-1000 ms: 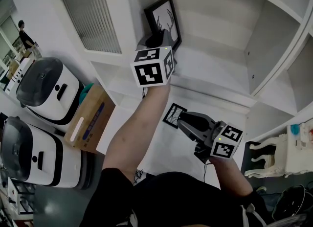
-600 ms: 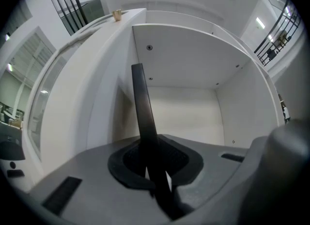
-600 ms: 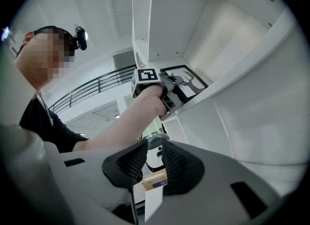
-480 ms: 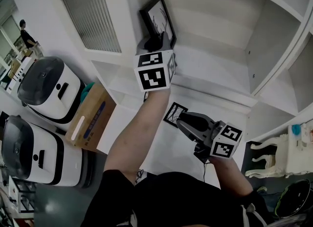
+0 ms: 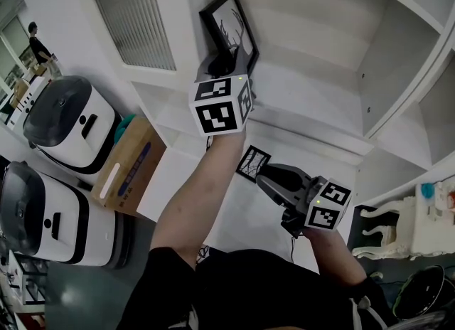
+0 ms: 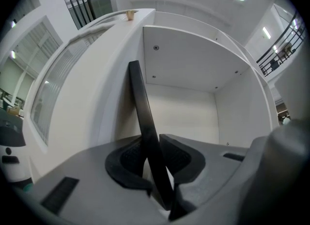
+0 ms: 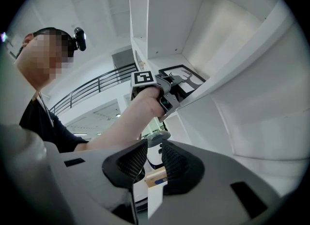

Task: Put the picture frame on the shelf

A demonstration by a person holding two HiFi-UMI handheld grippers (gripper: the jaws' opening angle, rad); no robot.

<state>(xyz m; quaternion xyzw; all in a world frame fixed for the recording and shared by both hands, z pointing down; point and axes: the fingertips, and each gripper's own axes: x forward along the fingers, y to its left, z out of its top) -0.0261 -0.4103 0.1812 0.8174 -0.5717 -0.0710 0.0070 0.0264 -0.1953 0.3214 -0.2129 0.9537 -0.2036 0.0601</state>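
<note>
1. The head view shows the picture frame [image 5: 229, 28] by its face, a black border round a dark line drawing. It stands in the shelf [image 5: 313, 87] compartment, close by the left side wall, with the left gripper [image 5: 229, 57] at its lower edge.
2. Only the left gripper view shows the hold. There the frame [image 6: 140, 117] is edge-on, a thin dark bar between the jaws of the left gripper [image 6: 150, 139]. The jaws have just been opening, and a pale gap shows beside the left pad (loose round it, not clamped).
3. The right gripper view takes in the frame [image 7: 189, 77] from afar. The right gripper [image 7: 154, 146] has its jaws apart with nothing between them.
4. The frame stands on its lower edge with its longer sides running upward. Its top tilts left toward the side wall, and its face looks right, into the compartment.
</note>
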